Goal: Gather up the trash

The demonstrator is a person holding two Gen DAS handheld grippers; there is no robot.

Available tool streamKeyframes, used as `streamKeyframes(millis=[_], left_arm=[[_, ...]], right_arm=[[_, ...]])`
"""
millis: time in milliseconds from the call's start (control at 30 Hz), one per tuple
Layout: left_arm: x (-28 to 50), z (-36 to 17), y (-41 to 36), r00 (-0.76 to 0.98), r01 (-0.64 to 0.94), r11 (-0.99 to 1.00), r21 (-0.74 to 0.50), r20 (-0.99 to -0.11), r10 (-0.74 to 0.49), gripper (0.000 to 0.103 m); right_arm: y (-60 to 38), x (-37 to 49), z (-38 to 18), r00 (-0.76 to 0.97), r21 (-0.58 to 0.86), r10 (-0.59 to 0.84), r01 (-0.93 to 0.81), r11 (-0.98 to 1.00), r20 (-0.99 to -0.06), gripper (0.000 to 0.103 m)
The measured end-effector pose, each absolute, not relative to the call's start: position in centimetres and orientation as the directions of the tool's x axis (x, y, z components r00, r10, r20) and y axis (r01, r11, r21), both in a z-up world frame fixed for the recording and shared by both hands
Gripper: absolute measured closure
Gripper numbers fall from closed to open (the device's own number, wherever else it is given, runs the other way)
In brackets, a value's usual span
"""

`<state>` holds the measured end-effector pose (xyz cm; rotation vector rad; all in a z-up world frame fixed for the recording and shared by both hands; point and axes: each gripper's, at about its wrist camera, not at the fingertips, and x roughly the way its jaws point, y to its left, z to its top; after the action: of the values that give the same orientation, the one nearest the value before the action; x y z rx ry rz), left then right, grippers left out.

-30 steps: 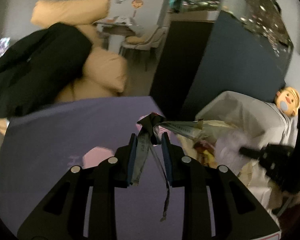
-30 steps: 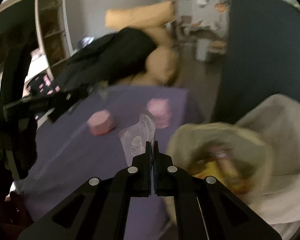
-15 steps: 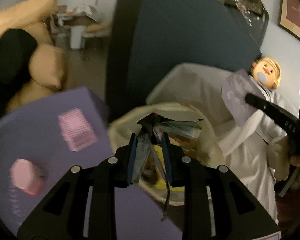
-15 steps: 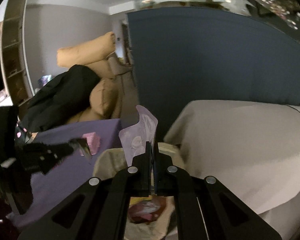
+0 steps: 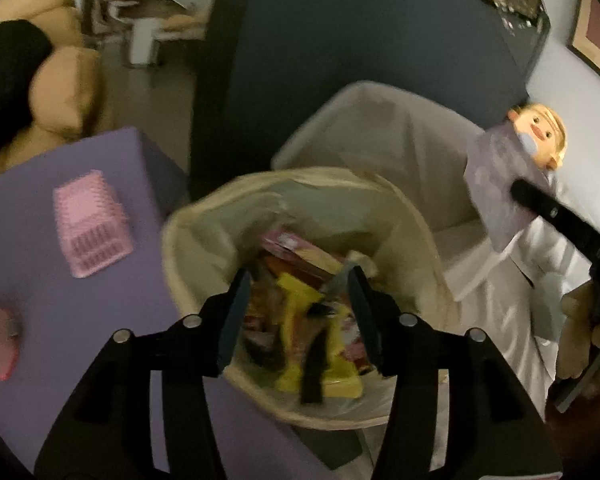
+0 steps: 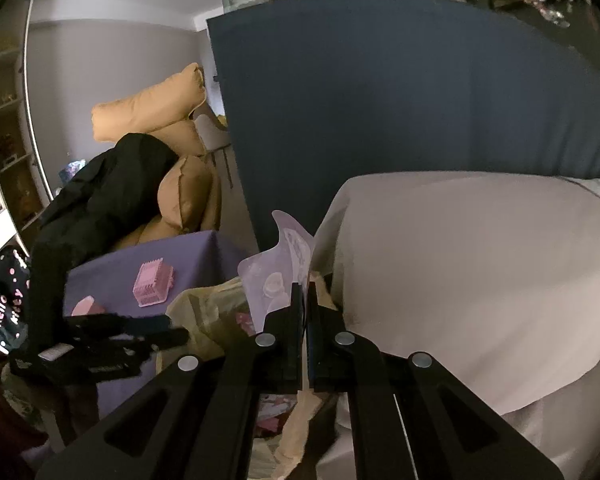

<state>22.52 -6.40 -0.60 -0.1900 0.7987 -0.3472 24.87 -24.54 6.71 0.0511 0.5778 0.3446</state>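
Your left claw (image 5: 298, 312) hangs over the mouth of the beige, plastic-lined trash bag (image 5: 404, 216), its jaws opening, and a crumpled grey wrapper (image 5: 334, 282) lies against the right finger above the colourful packets inside. Your right claw (image 6: 304, 300) is fully closed and pinches a thin pale-lilac plastic wrapper (image 6: 274, 276), which stands up just beside the bag's rim. The bag sits at the edge of the purple-covered counter (image 5: 28, 208), near a pink ribbed plastic box (image 5: 92, 224).

Cream trash bag (image 5: 204, 240) open, full of blurred wrappers; lilac wrapper (image 6: 272, 276) upright above, seemingly pinched.
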Motion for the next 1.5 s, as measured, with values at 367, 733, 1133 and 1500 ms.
streamKeyframes(millis=[367, 733, 1133, 1500], left_arm=[[14.9, 0.2, 1.1, 0.731, 0.072, 0.973, -0.218, -0.652, -0.200, 0.054], [8.1, -1.4, 7.6, 0.746, -0.061, 0.970, -0.234, -0.657, -0.111, 0.035], [1.8, -0.1, 7.3, 0.815, -0.108, 0.982, -0.154, -0.579, -0.002, 0.021], [-2.3, 1.4, 4.1, 0.865, -0.126, 0.991, -0.046, -0.495, 0.087, 0.021]], right_arm=[[-16.6, 26.7, 1.5, 0.664, 0.161, 0.408, -0.402, 0.901, -0.626, 0.099], [-13.3, 28.9, -2.4, 0.625, 0.118, 0.321, -0.343, 0.932, -0.711, 0.075], [-13.3, 18.0, 1.6, 0.695, 0.155, 0.374, -0.359, 0.920, -0.614, 0.061], [-9.1, 7.2, 1.4, 0.750, 0.050, 0.351, -0.393, 0.918, -0.561, 0.061]])
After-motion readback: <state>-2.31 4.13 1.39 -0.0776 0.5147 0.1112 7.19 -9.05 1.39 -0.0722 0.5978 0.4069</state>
